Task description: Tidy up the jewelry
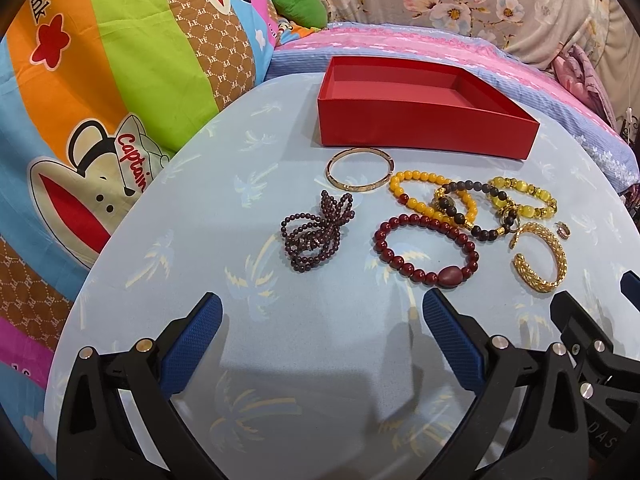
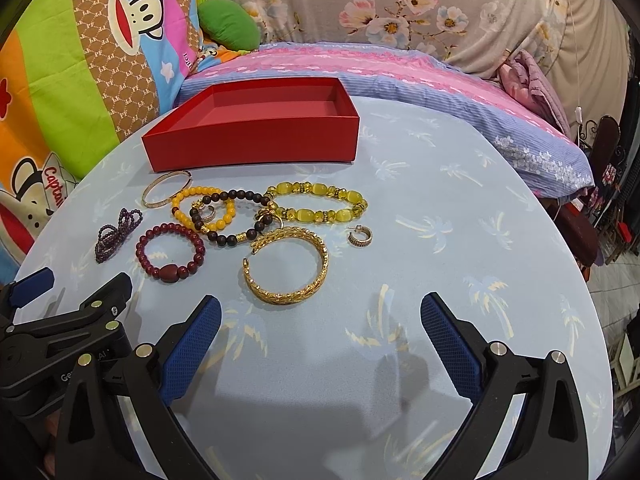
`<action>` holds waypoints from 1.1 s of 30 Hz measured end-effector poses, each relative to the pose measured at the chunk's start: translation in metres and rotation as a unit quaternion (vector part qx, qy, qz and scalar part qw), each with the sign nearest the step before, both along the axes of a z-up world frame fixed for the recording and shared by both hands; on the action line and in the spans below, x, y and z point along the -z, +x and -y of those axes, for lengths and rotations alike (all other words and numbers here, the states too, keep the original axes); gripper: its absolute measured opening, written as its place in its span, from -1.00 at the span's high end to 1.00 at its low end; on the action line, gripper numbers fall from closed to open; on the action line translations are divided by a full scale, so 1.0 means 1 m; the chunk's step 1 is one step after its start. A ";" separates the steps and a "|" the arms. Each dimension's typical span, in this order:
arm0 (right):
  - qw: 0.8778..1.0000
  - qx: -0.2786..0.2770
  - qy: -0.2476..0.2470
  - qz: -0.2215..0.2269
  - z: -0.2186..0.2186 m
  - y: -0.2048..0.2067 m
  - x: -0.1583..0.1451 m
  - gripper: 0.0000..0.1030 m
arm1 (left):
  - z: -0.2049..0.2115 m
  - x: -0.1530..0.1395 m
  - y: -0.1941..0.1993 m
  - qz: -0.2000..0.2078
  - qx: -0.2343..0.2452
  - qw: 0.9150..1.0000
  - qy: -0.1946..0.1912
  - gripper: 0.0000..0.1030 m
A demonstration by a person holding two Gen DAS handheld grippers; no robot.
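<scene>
Both the left gripper (image 1: pixel 322 320) and right gripper (image 2: pixel 320 320) are hovering low over the table (image 2: pixel 460 216), fingers spread apart and holding nothing. Just beyond them, the gold cuff (image 2: pixel 286 266), dark red bead bracelet (image 1: pixel 426 252) and other bracelets are lying clustered, with the red box (image 1: pixel 424 122) sitting empty behind them.

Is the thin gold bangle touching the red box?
Apart. In the left wrist view a strip of blue tablecloth shows between the thin gold bangle and the red box front wall.
</scene>
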State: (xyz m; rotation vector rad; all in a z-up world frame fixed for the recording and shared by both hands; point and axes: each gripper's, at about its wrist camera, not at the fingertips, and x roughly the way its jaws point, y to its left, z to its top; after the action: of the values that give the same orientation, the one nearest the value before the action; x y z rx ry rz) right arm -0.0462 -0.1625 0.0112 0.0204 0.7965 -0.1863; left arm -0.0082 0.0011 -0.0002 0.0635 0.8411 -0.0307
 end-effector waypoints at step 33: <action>1.000 0.002 0.006 -0.004 0.003 0.000 0.002 -0.87 | 0.002 0.001 0.001 -0.002 0.002 1.000 0.007 -0.86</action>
State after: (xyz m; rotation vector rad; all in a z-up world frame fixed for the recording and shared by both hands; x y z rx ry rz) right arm -0.0467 -0.1653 0.0095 0.0329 0.8065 -0.1844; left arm -0.0069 -0.0007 -0.0010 0.0782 0.8447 -0.0288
